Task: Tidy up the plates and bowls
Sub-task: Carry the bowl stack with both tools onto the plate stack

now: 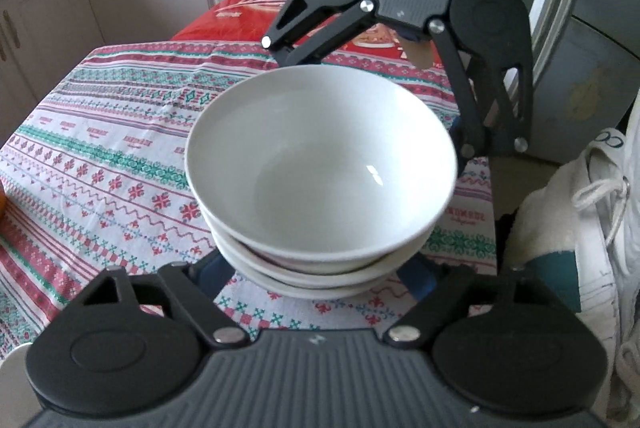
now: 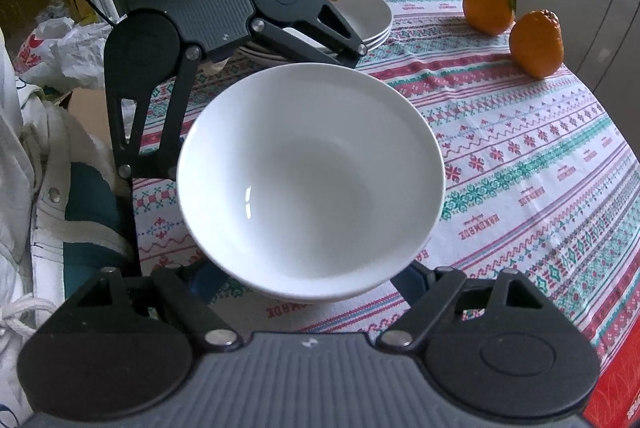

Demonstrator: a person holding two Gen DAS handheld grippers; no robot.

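Two hand-held grippers face each other, both angled steeply downward. The left gripper (image 1: pixel 320 268) has its fingers spread wide, their tips hidden from view. The right gripper (image 2: pixel 316 276) mirrors it from the opposite side, its linkage arms splayed outward, fingertips also hidden.

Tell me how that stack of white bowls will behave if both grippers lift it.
The stack of white bowls looks glazed and glossy, so probably slippery against the fingers. It seems to be ceramic, so likely heavy for its size and breakable if dropped. The nested bowls sit slightly off-centre, so the top one may shift or rattle.
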